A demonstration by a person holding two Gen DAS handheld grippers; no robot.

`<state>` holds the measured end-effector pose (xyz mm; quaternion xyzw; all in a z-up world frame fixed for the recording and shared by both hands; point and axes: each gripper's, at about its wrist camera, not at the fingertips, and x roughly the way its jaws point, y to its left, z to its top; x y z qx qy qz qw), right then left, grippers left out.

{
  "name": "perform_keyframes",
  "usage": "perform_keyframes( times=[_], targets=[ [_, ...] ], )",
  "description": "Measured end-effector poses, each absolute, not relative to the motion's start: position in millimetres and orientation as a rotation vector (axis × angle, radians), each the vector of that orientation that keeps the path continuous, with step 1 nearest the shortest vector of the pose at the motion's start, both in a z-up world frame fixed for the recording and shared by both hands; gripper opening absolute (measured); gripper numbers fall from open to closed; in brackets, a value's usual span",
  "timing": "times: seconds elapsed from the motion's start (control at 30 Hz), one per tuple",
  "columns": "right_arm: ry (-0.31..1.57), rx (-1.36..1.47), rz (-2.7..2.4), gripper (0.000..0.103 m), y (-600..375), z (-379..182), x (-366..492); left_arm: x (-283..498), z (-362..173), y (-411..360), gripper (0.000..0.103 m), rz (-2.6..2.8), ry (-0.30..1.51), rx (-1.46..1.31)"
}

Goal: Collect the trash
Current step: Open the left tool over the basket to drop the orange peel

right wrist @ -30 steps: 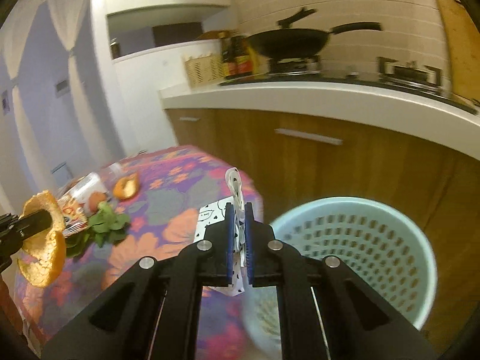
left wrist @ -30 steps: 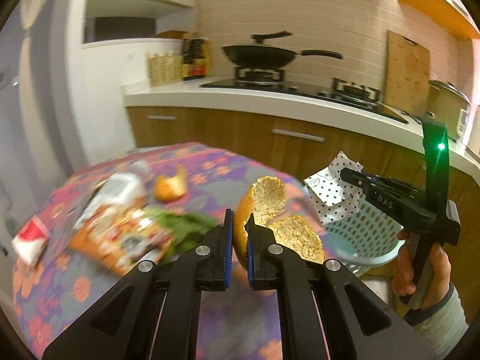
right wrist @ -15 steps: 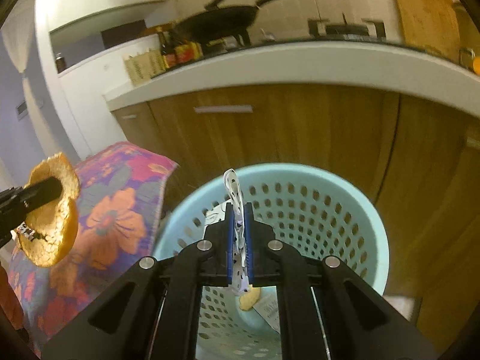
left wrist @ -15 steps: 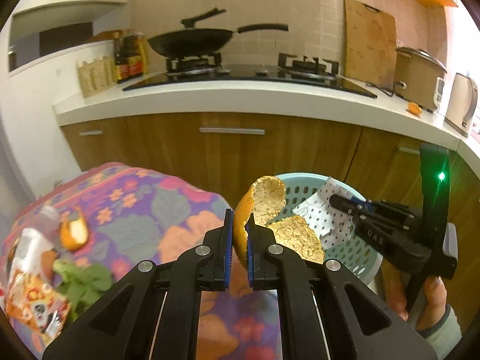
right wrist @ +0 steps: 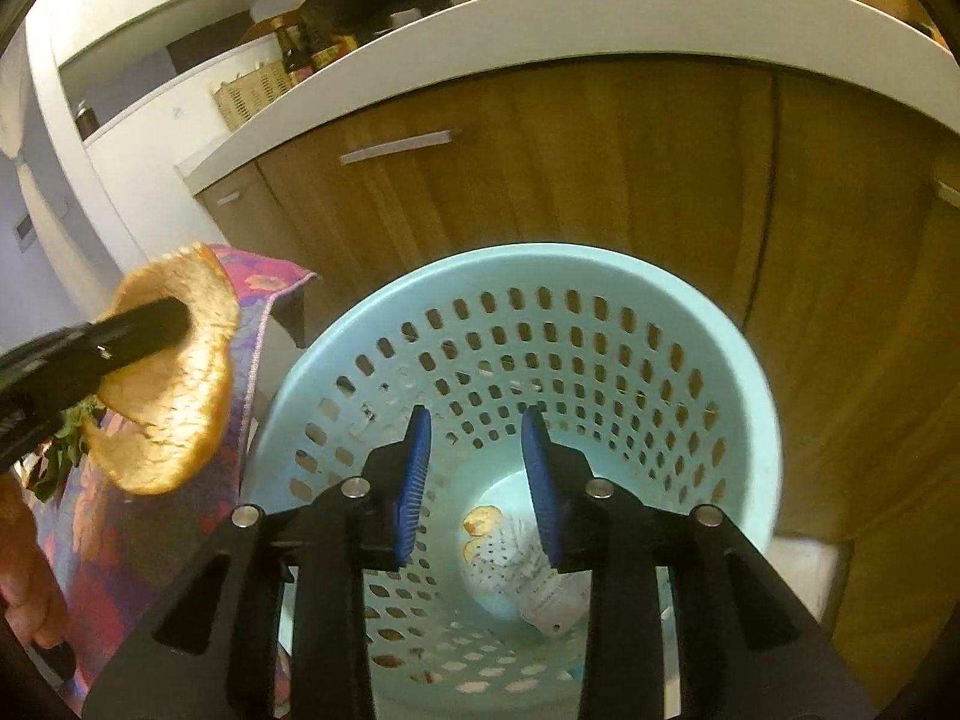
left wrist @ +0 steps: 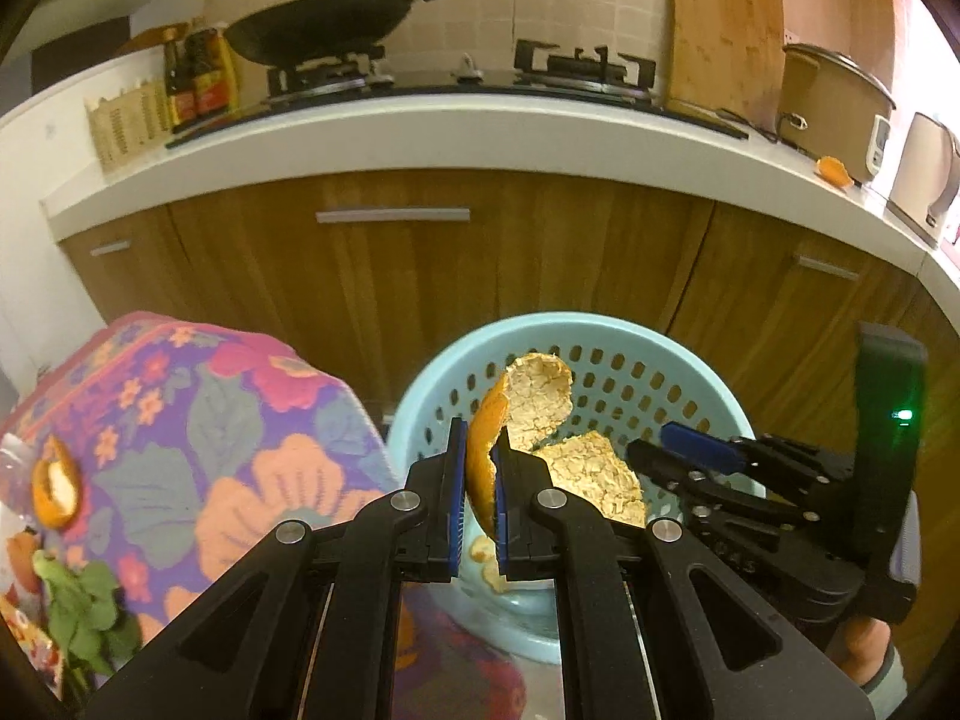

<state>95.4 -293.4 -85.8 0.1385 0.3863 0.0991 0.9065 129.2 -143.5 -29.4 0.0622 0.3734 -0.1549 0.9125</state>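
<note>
My left gripper is shut on a large orange peel, held over the near rim of a light blue perforated trash basket. My right gripper is open and empty above the basket; it shows at the right in the left wrist view. A white dotted wrapper and a small peel piece lie at the basket's bottom. The held peel and the left gripper show at the left in the right wrist view.
A floral-cloth table stands left of the basket with another orange peel, green leaves and a snack packet. Wooden cabinets and a counter with a wok stand behind.
Both grippers moved over the basket. My right gripper opened and the dotted wrapper fell into the basket. My left gripper still holds the peel.
</note>
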Motion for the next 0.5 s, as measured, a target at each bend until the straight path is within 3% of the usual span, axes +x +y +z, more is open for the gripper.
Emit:
perform_keyframes(
  times=[0.13, 0.2, 0.23, 0.43, 0.5],
  targets=[
    [0.791, 0.323, 0.166, 0.028, -311, -84, 85, 134, -36, -156, 0.012, -0.348, 0.805, 0.13],
    [0.782, 0.329, 0.152, 0.028, -318, -81, 80, 133, -37, -157, 0.04, -0.35, 0.807, 0.12],
    [0.775, 0.33, 0.145, 0.028, -320, -79, 77, 131, -37, -156, 0.044, -0.343, 0.791, 0.118],
    [0.744, 0.306, 0.14, 0.029, -317, -68, 71, 120, -29, -141, 0.049, -0.32, 0.733, 0.102],
    [0.733, 0.281, 0.138, 0.039, -308, -63, 69, 116, -24, -133, 0.052, -0.307, 0.719, 0.087]
  ],
)
